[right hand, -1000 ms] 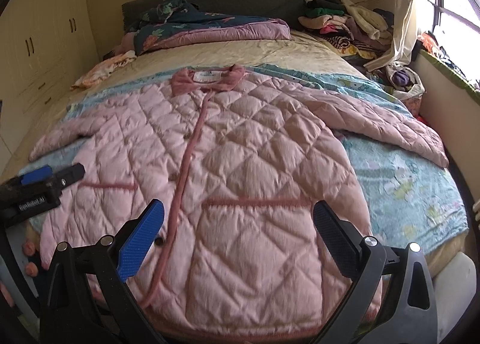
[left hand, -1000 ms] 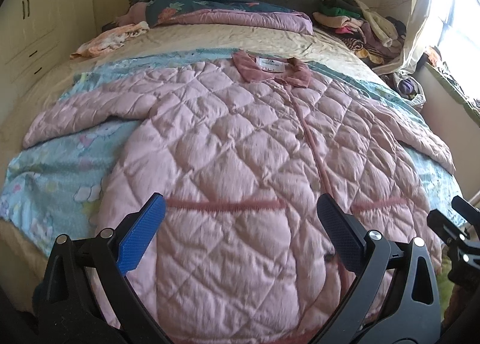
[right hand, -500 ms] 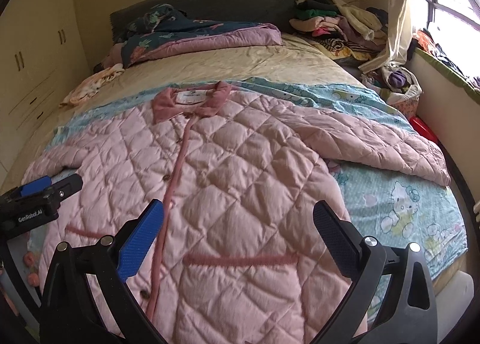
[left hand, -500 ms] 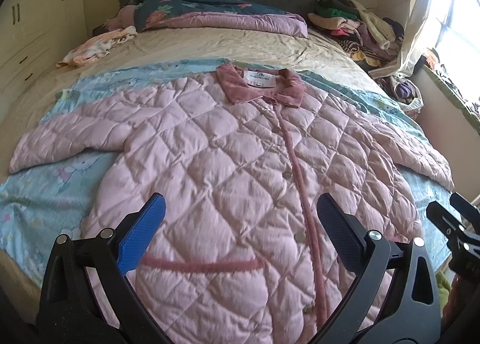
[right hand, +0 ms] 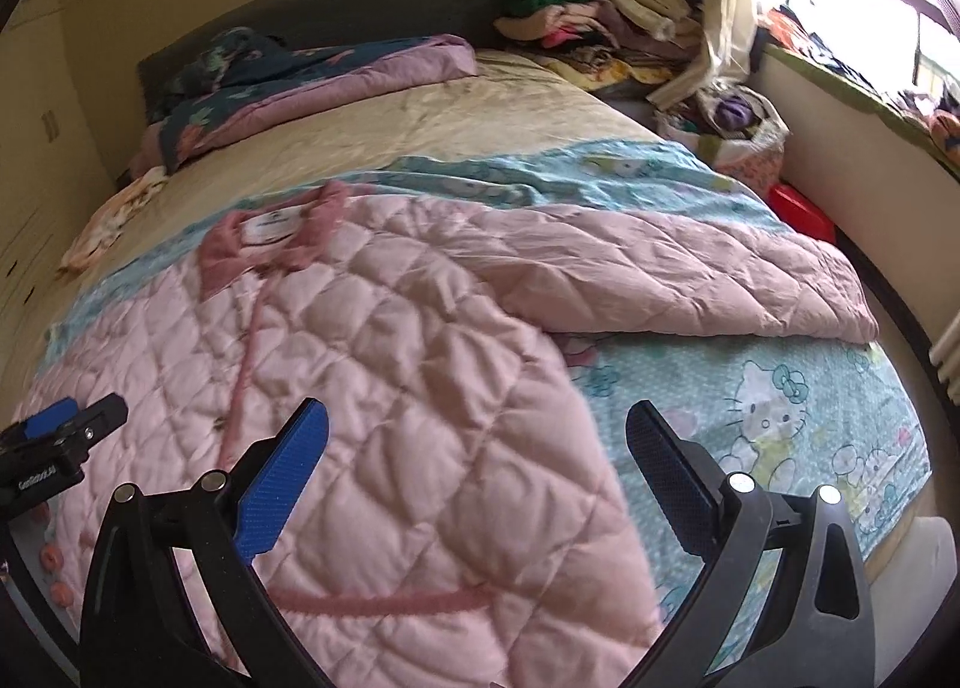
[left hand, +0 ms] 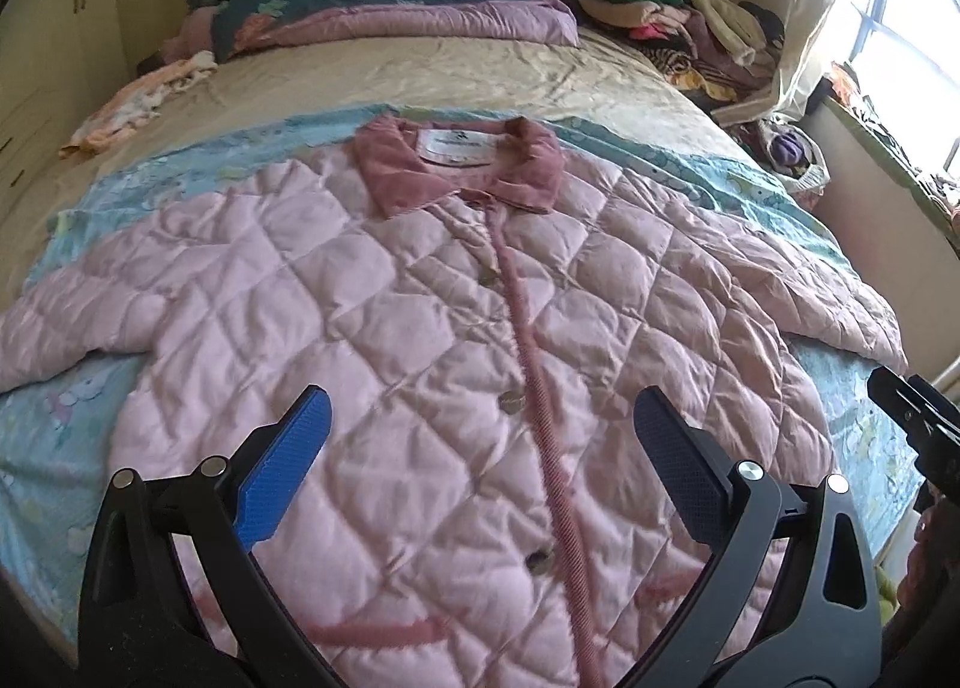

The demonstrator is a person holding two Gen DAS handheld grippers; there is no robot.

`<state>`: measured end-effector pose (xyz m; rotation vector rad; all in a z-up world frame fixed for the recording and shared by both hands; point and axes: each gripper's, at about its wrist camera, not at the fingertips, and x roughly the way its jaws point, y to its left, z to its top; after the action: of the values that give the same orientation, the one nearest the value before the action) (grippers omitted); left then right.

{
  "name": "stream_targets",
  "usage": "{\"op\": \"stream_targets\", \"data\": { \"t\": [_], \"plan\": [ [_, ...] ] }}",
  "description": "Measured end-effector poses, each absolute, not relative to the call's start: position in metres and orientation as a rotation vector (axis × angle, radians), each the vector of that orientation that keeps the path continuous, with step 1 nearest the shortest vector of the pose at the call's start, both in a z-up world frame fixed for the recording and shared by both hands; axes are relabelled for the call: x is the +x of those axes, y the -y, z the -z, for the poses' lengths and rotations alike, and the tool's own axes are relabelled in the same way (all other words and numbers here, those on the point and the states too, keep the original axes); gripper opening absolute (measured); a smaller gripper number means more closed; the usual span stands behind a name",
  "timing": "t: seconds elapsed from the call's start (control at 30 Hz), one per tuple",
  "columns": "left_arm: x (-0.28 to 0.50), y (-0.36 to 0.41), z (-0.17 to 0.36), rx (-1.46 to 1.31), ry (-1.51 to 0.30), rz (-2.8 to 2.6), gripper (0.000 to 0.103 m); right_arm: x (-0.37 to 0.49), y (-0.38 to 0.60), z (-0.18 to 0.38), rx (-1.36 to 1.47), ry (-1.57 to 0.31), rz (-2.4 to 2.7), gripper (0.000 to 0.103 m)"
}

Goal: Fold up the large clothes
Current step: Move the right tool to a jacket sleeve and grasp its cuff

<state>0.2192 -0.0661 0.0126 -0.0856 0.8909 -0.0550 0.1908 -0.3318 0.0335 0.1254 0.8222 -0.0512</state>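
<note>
A large pink quilted jacket [left hand: 372, 328] [right hand: 420, 364] lies flat and buttoned on the bed, collar [left hand: 462, 165] toward the headboard, both sleeves spread out sideways. My left gripper [left hand: 480, 436] hovers open above the jacket's front placket, over its lower half. Over the jacket's right side, by its edge and below the right sleeve [right hand: 690, 280], my right gripper [right hand: 477, 436] hangs open. Neither holds anything. Each gripper shows at the edge of the other's view: the right one [left hand: 918, 406], the left one [right hand: 60, 436].
A light blue cartoon-print sheet [right hand: 780, 418] lies under the jacket. A folded quilt [left hand: 390, 15] and a clothes pile [left hand: 678, 15] sit by the headboard. A small garment [left hand: 138, 99] lies far left. A bag [right hand: 738, 129] and a red object [right hand: 798, 208] sit between bed and window wall.
Both grippers have moved forward over the jacket, toward the collar; the right one has also swung right toward the right sleeve. Both stay open.
</note>
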Motion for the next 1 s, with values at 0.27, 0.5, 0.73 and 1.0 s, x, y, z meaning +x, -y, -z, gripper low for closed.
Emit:
{"op": "stream_targets", "data": {
  "t": [0.27,0.5,0.73,1.0],
  "plan": [
    [0.265,0.087,0.002,-0.106,-0.934,0.087,0.095,0.223,0.394,-0.014,0.248,-0.845,0.145,0.099],
    [0.3,0.099,0.016,-0.125,-0.953,0.111,0.095,0.248,0.47,0.01,0.402,-0.849,0.274,0.099],
    [0.326,0.113,0.032,-0.096,-0.993,0.13,0.095,0.264,0.556,0.043,0.609,-0.873,0.392,0.099],
    [0.356,0.125,0.039,-0.032,-0.986,0.058,0.095,0.281,0.623,0.074,0.729,-0.856,0.511,0.099]
  ]
}}
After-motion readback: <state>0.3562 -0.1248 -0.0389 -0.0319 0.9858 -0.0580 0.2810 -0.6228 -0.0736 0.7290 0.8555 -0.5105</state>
